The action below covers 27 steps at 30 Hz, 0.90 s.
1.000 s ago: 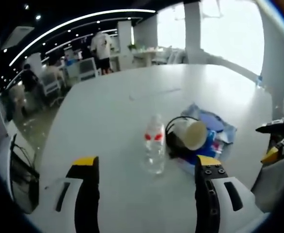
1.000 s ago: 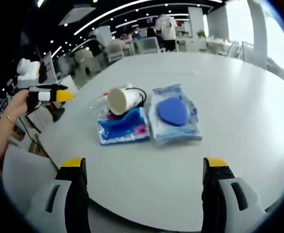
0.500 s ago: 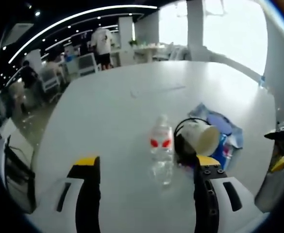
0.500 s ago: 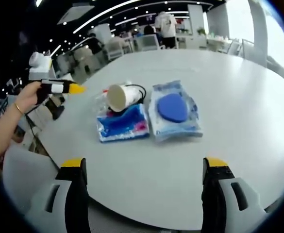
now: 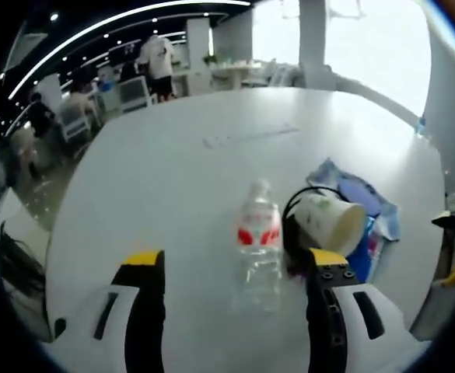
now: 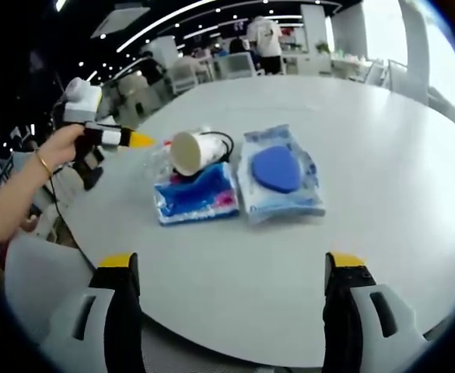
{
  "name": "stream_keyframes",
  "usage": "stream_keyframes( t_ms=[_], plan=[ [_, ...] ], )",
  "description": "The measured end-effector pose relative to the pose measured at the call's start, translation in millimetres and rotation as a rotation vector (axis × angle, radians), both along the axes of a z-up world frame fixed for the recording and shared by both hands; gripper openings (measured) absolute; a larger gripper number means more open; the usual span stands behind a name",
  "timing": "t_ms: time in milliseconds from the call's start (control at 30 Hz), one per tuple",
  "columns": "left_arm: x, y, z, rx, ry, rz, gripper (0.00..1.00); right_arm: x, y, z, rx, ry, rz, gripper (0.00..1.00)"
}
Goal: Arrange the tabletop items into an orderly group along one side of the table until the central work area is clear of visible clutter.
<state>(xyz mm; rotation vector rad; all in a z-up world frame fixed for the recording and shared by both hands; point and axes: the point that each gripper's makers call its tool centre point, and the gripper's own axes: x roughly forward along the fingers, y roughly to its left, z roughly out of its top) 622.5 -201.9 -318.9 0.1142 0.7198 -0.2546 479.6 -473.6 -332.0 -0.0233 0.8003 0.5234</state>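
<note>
Worktop (image 5: 157, 171) clutter sat in one knot when you held this pose, and the piece your coming move seemed to turn on was the clear water bottle (image 5: 258, 242). In the left gripper view it stood upright, long axis vertical, at twelve o'clock from your left tool (image 5: 232, 268), just ahead of the tips and between the lines of the two jaws. Your left tool was plainly the nearer one; in the right gripper view it showed at ten o'clock (image 6: 134, 140), close beside the pile.

Largest of the clutter were two flat plastic packets lying side by side: the pale one with the blue oval pad (image 6: 278, 172) and the blue and pink one (image 6: 197, 194) touching it. A tipped paper cup (image 5: 330, 224) lay at the bottle's three o'clock, just beside it, resting on the blue and pink packet's far edge with a black cable (image 5: 291, 224) looped round it.

Your left tool was spread wide, holding and touching nothing. Your right tool (image 6: 231, 280) was likewise spread and empty, well back from the packets.
</note>
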Motion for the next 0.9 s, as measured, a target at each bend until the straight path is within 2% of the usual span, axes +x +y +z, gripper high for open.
stream_keyframes(
  t_ms=[167,267,467,600,767,900],
  plan=[
    [8.5,-3,-5.5,0.0,0.016,-0.004,0.68,0,-1,-1.5,-0.005,0.007,-0.002,0.97],
    [12.4,-6,-10.1,0.035,0.028,-0.032,0.67,1,-3,-1.1,-0.005,0.005,-0.012,0.97],
    [16.5,-6,-18.4,0.057,0.061,-0.035,0.66,1,-3,-2.0,-0.009,0.009,-0.009,0.97],
    [16.3,-5,-25.9,0.088,0.095,-0.051,0.65,0,-4,-3.6,-0.03,0.009,-0.003,0.97],
    [18.2,-5,-32.8,0.105,0.107,-0.059,0.65,0,-4,-5.0,-0.051,0.006,0.006,0.97],
    [20.6,-7,-37.6,0.1,0.125,-0.062,0.65,-1,-5,-5.4,-0.071,0.002,0.013,0.97]
  ],
)
